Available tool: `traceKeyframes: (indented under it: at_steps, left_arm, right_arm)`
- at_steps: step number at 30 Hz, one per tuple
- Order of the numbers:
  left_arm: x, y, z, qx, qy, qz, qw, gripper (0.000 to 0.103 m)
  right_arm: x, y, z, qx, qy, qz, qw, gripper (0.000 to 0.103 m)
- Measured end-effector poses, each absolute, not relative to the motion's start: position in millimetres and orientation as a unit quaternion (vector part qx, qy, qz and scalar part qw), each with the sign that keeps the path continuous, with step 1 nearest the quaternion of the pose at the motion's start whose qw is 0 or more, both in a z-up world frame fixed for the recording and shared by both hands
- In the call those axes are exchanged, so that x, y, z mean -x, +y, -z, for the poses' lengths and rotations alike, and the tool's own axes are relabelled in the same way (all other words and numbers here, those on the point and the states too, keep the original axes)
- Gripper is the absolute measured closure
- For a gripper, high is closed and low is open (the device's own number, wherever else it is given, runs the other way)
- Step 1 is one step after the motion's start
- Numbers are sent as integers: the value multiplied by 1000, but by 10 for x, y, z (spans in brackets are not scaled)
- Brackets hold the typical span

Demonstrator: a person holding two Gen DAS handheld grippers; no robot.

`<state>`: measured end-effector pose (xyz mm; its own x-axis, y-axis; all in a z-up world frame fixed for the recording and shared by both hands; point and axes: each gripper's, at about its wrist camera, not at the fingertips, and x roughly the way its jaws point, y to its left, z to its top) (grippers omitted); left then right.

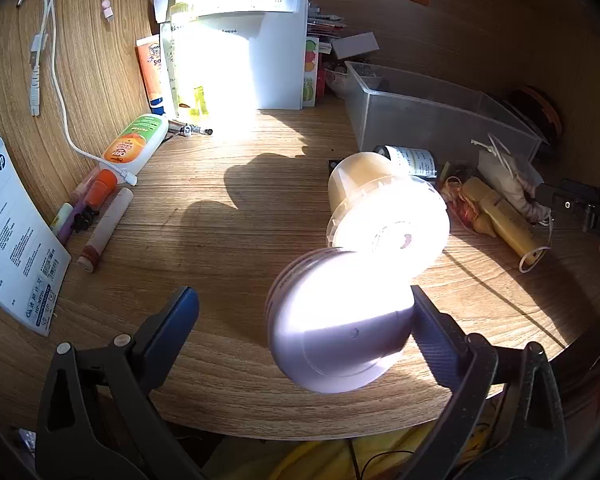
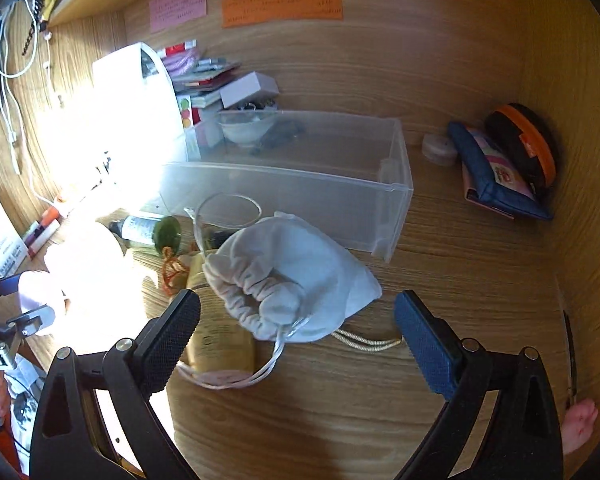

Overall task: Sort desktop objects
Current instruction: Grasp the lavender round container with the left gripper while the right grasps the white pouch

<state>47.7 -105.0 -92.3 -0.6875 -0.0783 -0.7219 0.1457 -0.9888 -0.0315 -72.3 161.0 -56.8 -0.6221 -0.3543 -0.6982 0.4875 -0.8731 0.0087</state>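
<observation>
In the left wrist view my left gripper is open over the desk's front edge. A white jar lies on its side between the fingers, against the right pad and well apart from the left pad. A second, larger white jar lies just beyond it in bright sunlight. In the right wrist view my right gripper is wide open. A white drawstring bag sits between and just ahead of its fingers, and neither pad touches it. The bag rests partly on a yellow tube.
A clear plastic bin stands behind the bag, with a dark green-capped bottle to its left. Pens and tubes and a printed box line the left wall. A blue pencil case and a black-orange case fill the back right corner.
</observation>
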Motion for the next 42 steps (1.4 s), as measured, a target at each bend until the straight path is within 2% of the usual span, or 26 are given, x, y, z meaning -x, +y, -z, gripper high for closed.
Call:
traceKeyframes:
  at_steps: [3,8,12,18,22,23,29,42]
  left_arm:
    - [-445,-1054,995,-407,50,910,57,30]
    - [-434,-1052,1008,-404,54,911,56,32]
    - [-439,-1064,1003,-399,60,913,57,41]
    - [-408,-1064,1000,-396,68,914,61,41]
    - [-435,-1111,945,-385,72,917,70,41]
    - [-443,-1120,921,-381,70,919,74,41]
    - [-479,-1180,759,-359,73,927,77,41]
    - [-471,-1178,440,-326,78,940,66,41]
  right_arm:
    - [891,1507,650,-379,115,887,236,7]
    - [1106,1386,764,-404,127,868,259,7]
    - [1182,1352,824,-415,124,858,277,11]
    - [1160,1386,821,-404,132,860,282,36]
    - [1173,1490,819,-399,111,864,285,60]
    - [1188,1540,799,-398,96,867,285,70]
    - [1175,1631,754,-395,57,867,299,77]
    - [1084,1832,371,-353,25,879,321,79]
